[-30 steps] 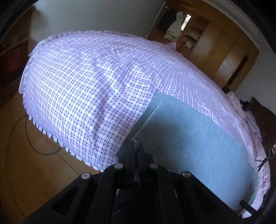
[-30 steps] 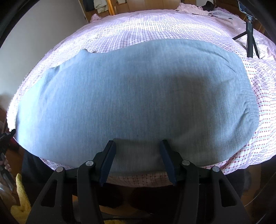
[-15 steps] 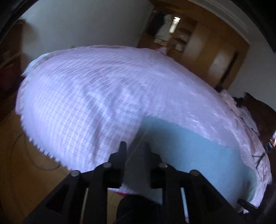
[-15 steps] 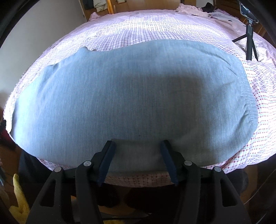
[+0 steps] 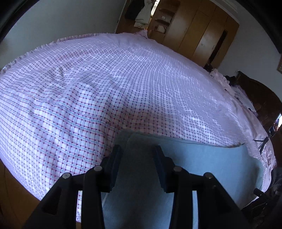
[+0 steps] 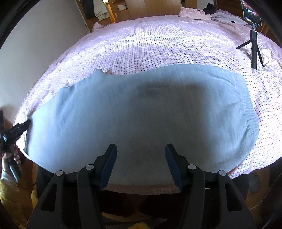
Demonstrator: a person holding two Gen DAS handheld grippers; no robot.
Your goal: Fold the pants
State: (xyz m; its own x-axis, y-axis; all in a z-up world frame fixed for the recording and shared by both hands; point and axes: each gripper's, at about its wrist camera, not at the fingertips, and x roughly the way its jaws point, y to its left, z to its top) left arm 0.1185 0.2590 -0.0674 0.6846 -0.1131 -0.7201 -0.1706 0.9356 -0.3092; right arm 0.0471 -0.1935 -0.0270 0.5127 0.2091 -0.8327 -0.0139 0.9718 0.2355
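Note:
Light blue pants (image 6: 141, 109) lie folded into a wide flat band on the checked bedspread (image 6: 158, 44), close to the bed's front edge. My right gripper (image 6: 141, 153) hovers open over the near middle of the band, with nothing pinched. My left gripper (image 5: 137, 155) is over the pants' left end (image 5: 202, 158). Its jaws are opening; a raised ridge of the cloth runs between them, and the pads stand clear of it. In the right wrist view the left gripper (image 6: 26, 123) shows at that end, held by a hand (image 6: 10, 158).
A phone on a small tripod (image 6: 253, 44) stands on the bed at the far right. Loose clothes (image 6: 193, 12) lie near the dark headboard (image 5: 260, 98). Wooden wardrobes (image 5: 202, 35) line the far wall. Wooden floor (image 5: 10, 193) borders the bed's left side.
My left gripper was shut on the pants' edge and has let go, its fingers now apart, and it has shifted along the cloth. The right gripper rose a little and stays open.

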